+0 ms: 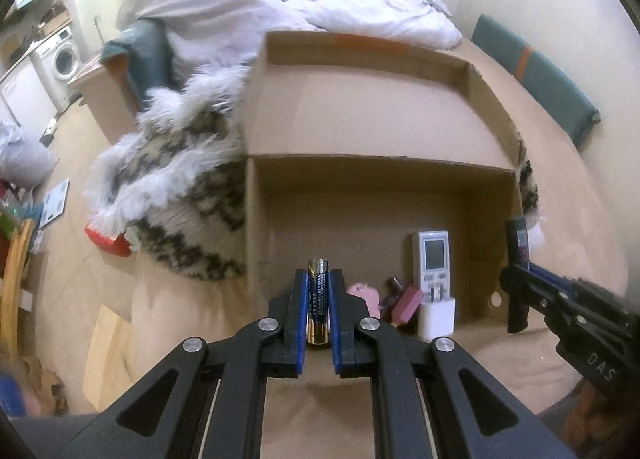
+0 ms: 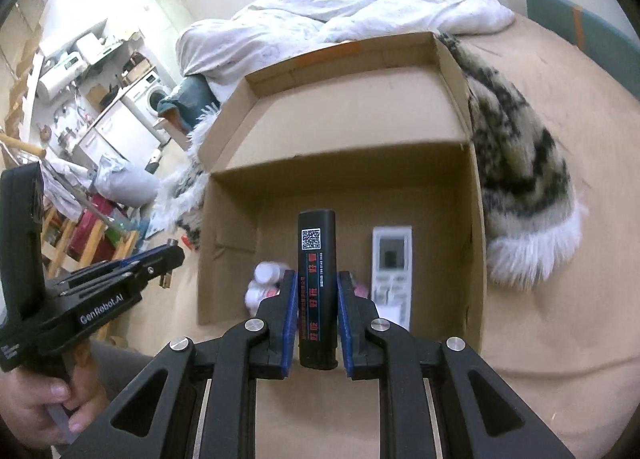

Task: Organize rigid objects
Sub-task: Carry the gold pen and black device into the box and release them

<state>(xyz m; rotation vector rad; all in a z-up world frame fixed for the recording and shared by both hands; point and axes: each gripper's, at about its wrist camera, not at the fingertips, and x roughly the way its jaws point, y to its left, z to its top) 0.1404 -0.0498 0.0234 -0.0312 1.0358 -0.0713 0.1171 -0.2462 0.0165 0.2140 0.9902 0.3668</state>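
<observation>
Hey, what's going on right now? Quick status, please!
Left gripper shut on battery. Right gripper shut on black stick. Cardboard box ahead, remote inside. Nothing in the way.

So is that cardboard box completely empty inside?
No, the cardboard box already holds a white remote control, and some small pinkish items lie beside it on the box floor.

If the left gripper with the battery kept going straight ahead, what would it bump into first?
Probably the floor of the cardboard box, about where the pink thing lies. The left gripper points down into it, but depth is hard to judge.
</observation>
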